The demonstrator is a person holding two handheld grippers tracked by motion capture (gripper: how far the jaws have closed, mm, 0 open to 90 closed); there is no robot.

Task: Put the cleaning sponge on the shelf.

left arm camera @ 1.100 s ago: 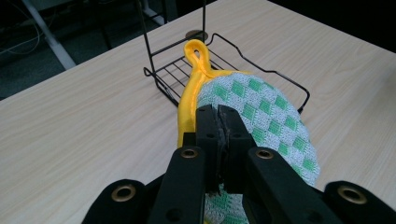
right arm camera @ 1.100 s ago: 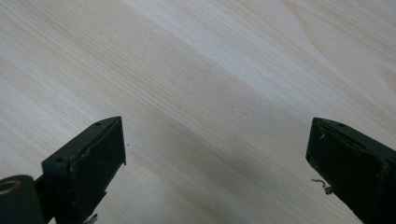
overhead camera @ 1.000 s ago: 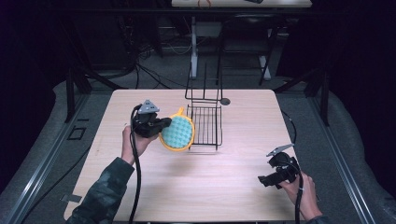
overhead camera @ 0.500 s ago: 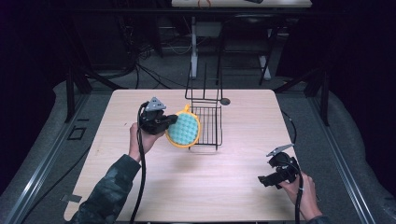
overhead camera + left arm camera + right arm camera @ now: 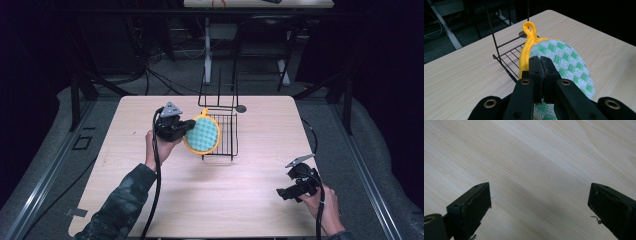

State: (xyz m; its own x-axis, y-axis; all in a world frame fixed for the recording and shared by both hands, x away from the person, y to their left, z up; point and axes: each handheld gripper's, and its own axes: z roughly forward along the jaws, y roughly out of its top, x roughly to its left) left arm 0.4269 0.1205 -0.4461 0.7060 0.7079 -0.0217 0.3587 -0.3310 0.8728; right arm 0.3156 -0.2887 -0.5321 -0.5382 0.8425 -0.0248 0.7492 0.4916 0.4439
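**Pot holder held at the rack's edge**

The left gripper [image 5: 186, 127] has its jaws clamped on a round pot holder [image 5: 202, 135], green-and-white check with a yellow border. The pot holder is held off the counter [image 5: 250, 190], tilted on edge, its face overlapping the left side of a black wire rack [image 5: 222, 131] in the high view. In the left gripper view the jaws pinch the cloth near its yellow rim, and the yellow loop [image 5: 529, 27] points up toward the rack's tall wires. The rack's near corner lies just beside and below the pot holder; whether they touch cannot be told.

A small dark disc [image 5: 241, 108] lies on the counter just beyond the rack's right rear corner.

The right gripper [image 5: 281, 193] sits well apart, near the counter's front right corner, held by a hand [image 5: 320, 207]. Its jaws stand wide open over bare wood.
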